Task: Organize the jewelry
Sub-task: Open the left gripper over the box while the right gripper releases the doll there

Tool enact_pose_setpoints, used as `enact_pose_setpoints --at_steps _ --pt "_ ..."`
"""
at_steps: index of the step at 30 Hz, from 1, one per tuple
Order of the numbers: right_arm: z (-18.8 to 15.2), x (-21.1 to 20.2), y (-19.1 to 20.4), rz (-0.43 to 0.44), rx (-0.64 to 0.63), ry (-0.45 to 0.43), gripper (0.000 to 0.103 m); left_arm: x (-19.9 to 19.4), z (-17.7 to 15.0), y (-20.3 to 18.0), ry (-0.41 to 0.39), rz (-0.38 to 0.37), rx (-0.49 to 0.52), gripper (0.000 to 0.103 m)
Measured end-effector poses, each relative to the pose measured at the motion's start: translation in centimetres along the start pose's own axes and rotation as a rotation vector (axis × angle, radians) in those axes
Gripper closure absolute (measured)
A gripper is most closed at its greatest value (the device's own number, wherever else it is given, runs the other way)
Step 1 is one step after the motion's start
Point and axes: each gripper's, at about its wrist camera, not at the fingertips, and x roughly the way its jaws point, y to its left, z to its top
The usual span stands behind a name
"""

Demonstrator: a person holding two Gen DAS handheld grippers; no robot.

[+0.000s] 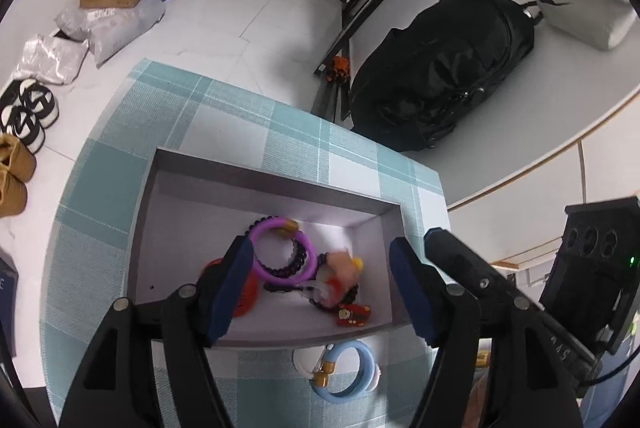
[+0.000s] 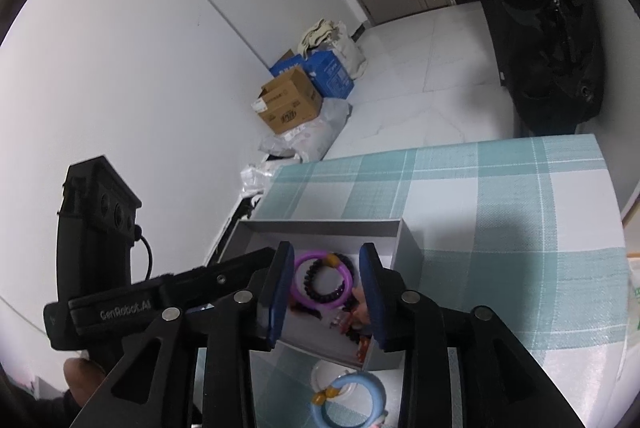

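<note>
Overhead, checked tablecloth (image 1: 240, 131) carries grey box (image 1: 276, 183). Purple ring (image 1: 280, 252), dark bead bracelet (image 2: 326, 280) and small trinkets already inside. Blue ring (image 1: 348, 372) lies outside, just beside near wall. Probably light, stiff, smooth; pinch across band. Left gripper (image 1: 320, 284) released, empty. Right gripper (image 2: 326, 292) released, empty.

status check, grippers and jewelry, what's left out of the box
Left gripper open, empty. Right gripper open, empty. Purple bangle in grey box; blue bangle out on the checked cloth. Nothing blocking.
</note>
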Motion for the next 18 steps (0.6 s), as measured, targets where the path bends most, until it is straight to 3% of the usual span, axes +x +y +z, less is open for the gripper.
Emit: enact_pose_setpoints --at_steps 8,12,14,18 --pt "-0.2 -1.1 0.3 -0.001 -0.004 -0.023 0.047 -1.2 -0.7 -0.9 -0.037 0.051 0.075 0.037" --pt "-0.3 -1.3 0.7 -0.005 -0.013 -0.027 0.045 -1.7 -1.1 -1.2 -0.060 0.074 0.101 0.037" --pt "-0.4 -1.5 0.7 -0.006 -0.015 -0.034 0.035 -2.0 -1.3 -1.2 -0.068 0.078 0.109 0.037" --pt "-0.6 -2.0 0.9 -0.015 -0.024 -0.047 0.033 -2.5 -1.7 -1.3 -0.088 0.095 0.129 0.037"
